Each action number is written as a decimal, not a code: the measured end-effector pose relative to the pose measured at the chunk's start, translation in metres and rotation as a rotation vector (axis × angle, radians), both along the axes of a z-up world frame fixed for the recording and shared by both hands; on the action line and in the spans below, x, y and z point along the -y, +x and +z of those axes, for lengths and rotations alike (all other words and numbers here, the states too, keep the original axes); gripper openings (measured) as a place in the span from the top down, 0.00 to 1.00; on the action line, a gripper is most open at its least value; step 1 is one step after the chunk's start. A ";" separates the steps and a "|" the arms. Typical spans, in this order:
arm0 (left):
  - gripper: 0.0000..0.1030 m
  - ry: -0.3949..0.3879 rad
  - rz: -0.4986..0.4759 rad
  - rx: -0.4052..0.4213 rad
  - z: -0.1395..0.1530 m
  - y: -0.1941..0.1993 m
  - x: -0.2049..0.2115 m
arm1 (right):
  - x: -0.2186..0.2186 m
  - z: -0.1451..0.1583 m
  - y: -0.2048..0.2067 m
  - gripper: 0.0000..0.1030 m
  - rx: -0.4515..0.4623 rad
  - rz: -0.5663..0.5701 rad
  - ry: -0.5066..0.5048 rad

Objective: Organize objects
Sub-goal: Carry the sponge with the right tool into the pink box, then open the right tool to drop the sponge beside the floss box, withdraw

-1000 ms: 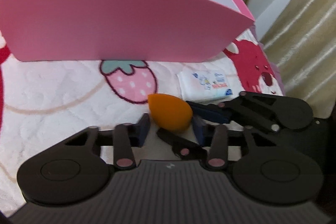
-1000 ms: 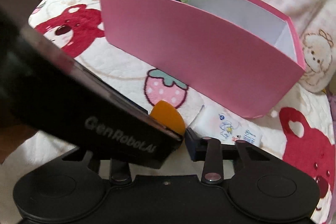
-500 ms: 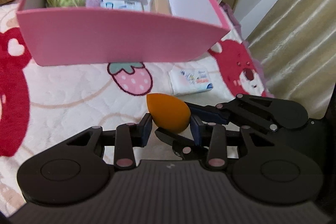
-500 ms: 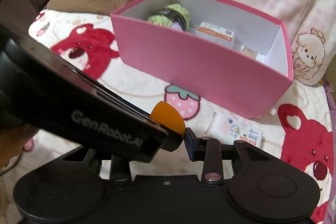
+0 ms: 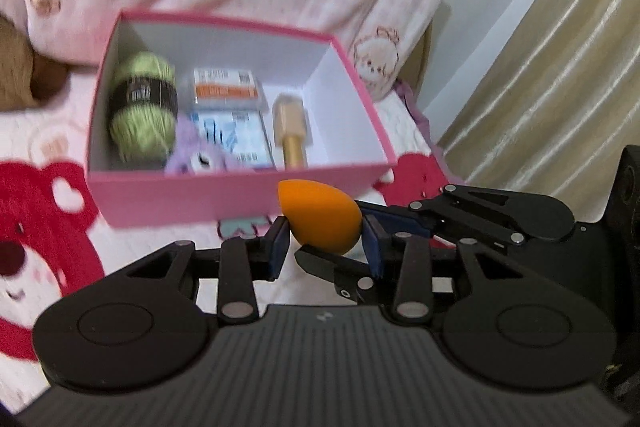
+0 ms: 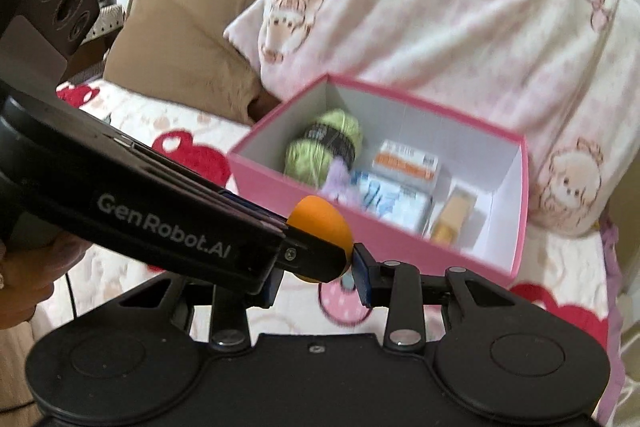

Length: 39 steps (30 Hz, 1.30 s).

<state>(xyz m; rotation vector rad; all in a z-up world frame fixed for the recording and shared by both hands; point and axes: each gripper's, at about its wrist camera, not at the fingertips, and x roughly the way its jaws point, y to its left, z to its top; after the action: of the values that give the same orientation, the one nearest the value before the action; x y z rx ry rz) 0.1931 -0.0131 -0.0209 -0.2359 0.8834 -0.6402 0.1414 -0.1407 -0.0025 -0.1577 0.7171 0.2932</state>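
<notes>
Orange sponge (image 5: 320, 223) egg-shaped, long axis slanting, narrow tip toward far left, held above bedspread near pink box (image 5: 236, 197). Left gripper (image 5: 325, 243) and right gripper (image 6: 316, 267) both clamp it.

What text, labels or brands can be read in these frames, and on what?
"GenRobot.AI": side of the left claw's body.
Yarn ball's black band: print blurred, unreadable.
Orange-striped packet: barcode and text blurred.
Blue-and-white packet: print blurred, unreadable.
</notes>
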 end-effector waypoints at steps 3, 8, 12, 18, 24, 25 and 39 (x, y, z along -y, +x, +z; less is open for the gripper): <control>0.64 0.023 -0.001 0.001 0.014 0.018 0.004 | 0.006 0.014 0.016 0.61 -0.032 -0.030 0.036; 0.63 0.043 -0.013 -0.027 0.027 0.056 0.014 | 0.019 0.027 0.051 0.61 -0.100 -0.075 0.084; 0.64 0.054 -0.030 -0.044 0.025 0.086 0.027 | 0.030 0.023 0.081 0.61 -0.133 -0.115 0.081; 0.63 0.021 -0.018 -0.084 -0.002 0.141 0.048 | 0.045 0.003 0.135 0.61 -0.180 -0.153 -0.005; 0.63 -0.061 0.000 -0.161 -0.037 0.192 0.058 | 0.060 -0.020 0.184 0.62 -0.229 -0.200 -0.065; 0.63 -0.067 0.006 -0.177 -0.042 0.200 0.060 | 0.062 -0.024 0.191 0.62 -0.238 -0.209 -0.069; 0.64 -0.043 0.063 -0.219 -0.075 0.238 0.080 | 0.077 -0.056 0.225 0.59 -0.281 -0.179 -0.084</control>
<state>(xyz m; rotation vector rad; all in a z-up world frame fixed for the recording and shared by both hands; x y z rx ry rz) 0.4306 -0.0927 -0.0958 -0.3767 1.0689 -0.5824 0.3659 -0.2176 -0.0587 -0.1321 1.0168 0.1141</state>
